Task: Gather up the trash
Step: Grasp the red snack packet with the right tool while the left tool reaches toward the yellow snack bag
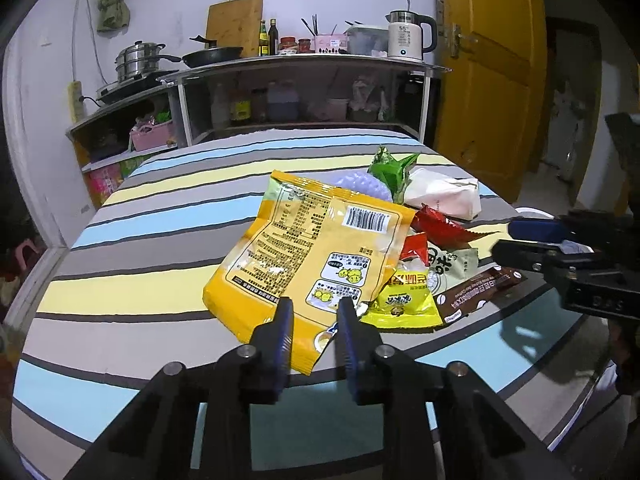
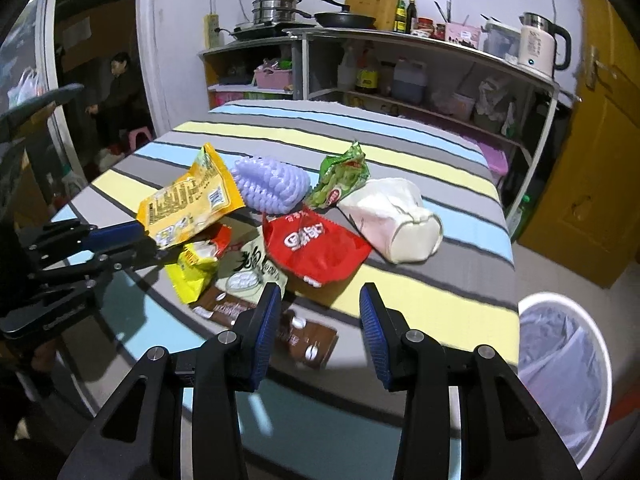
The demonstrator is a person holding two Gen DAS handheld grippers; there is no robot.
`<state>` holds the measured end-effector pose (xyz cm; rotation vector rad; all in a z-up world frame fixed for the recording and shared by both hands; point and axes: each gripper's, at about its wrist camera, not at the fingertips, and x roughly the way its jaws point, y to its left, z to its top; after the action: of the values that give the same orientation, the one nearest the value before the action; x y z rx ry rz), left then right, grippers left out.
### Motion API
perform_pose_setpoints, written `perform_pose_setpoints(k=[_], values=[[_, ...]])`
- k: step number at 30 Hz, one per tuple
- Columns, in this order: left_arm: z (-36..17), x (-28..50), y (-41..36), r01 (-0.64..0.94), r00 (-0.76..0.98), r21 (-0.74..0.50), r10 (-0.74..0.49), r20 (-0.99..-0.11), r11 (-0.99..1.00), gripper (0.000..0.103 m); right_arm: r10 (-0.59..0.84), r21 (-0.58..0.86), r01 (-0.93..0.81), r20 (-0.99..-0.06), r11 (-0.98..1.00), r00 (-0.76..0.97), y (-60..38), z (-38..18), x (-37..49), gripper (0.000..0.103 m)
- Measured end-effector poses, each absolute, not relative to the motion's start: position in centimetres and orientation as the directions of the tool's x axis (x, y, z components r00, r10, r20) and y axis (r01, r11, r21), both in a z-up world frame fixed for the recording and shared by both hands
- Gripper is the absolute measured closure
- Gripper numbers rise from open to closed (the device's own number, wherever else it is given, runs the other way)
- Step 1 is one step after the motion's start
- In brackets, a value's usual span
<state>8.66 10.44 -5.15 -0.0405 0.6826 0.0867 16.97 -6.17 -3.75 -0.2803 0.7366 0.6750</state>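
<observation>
On the striped table, left gripper pinched the orange packet; right gripper gaped empty; lift binward next.

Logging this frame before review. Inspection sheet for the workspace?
Surface: striped cloth over the table.
Job's things: large yellow bag, red wrapper, green packet, small yellow packet, brown sachet; lined bin beside the table.
Clutter: purple ridged object, white pouch.
Grippers: left gripper fingers on the yellow bag's corner; right gripper open, empty.
Cables: cord to power strip.
Surroundings: kitchen shelf, seated person.
</observation>
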Motion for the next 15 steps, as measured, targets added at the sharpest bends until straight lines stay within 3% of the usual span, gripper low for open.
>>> perform_pose_setpoints(k=[5, 8, 12, 15], values=[[-4.2, 7.9, 10.6, -0.040, 0.795, -0.044, 0.005, -0.607, 0.998, 0.081, 0.445, -0.071, -0.673, -0.699, 0.736, 0.560, -5.3, -3.9, 17.5, 0.061], [-4.2, 7.9, 10.5, -0.040, 0.794, -0.010, 0.026, -0.607, 0.999, 0.070, 0.440, -0.093, -0.686, -0.703, 0.722, 0.558, -4.9, -4.2, 17.5, 0.061], [-4.8, 8.1, 10.3, -0.034, 0.777, 0.028, 0.044, -0.628, 0.999, 0.070, 0.440, -0.112, -0.698, -0.703, 0.707, 0.558, -4.5, -4.3, 17.7, 0.061], [-5.0, 8.1, 9.7, 0.006, 0.770, 0.072, 0.042, -0.637, 0.997, 0.068, 0.442, -0.128, -0.711, -0.703, 0.691, 0.556, -4.1, -4.3, 17.7, 0.067]])
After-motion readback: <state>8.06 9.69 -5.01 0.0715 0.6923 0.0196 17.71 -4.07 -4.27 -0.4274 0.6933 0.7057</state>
